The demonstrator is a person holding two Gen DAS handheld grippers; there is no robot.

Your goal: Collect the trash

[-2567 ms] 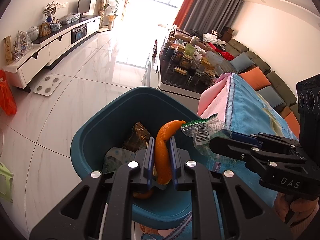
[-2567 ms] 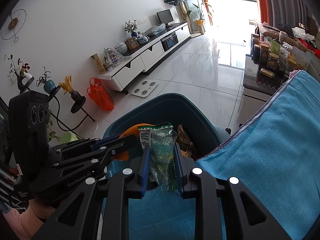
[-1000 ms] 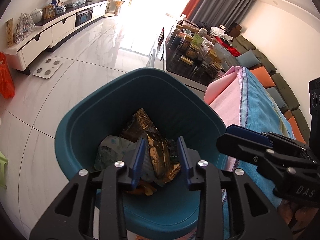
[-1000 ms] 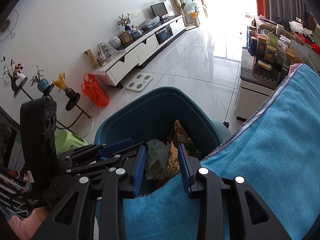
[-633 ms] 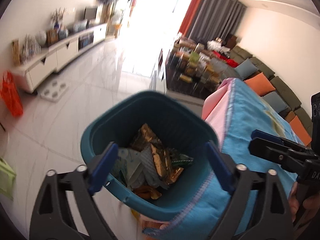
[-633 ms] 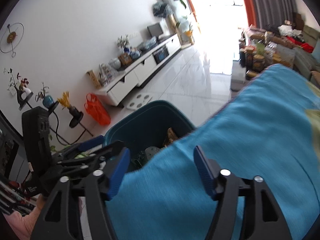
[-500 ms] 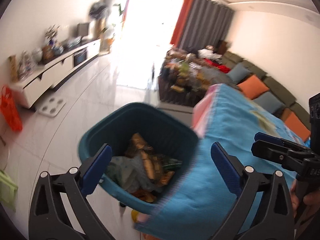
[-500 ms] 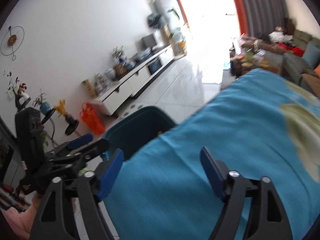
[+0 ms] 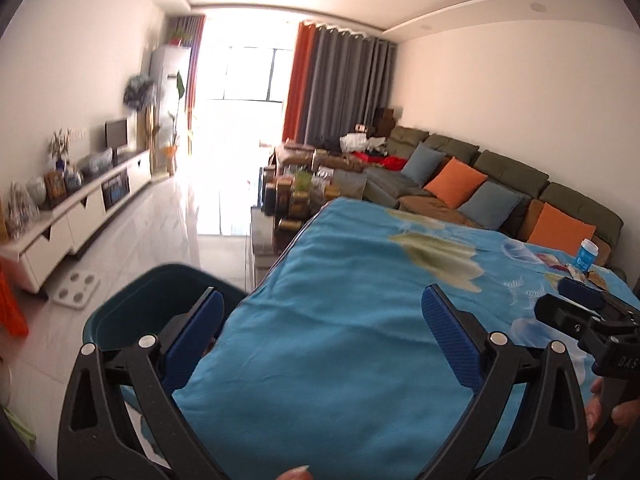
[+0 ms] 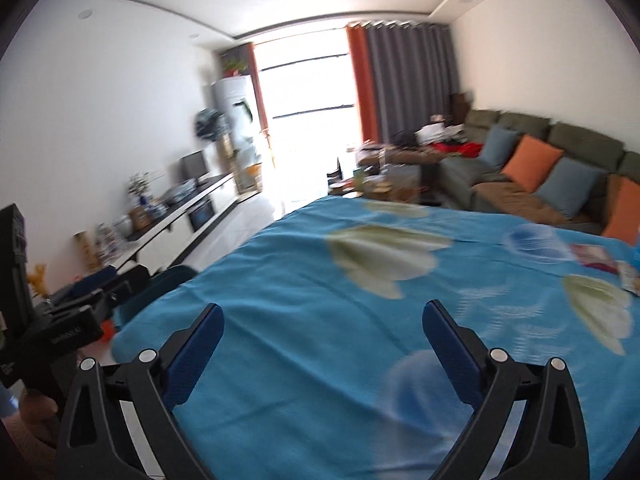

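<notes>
Fingers spread wide, empty, both grippers | wrappers lying far-right of bin, nearer right gripper

Blue-clothed table, wrappers, cup

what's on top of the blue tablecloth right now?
On the blue tablecloth, at its far right end: a small blue-and-white container and a few flat wrappers. The right gripper hides part of that corner; the nearer cloth looks bare.
</notes>
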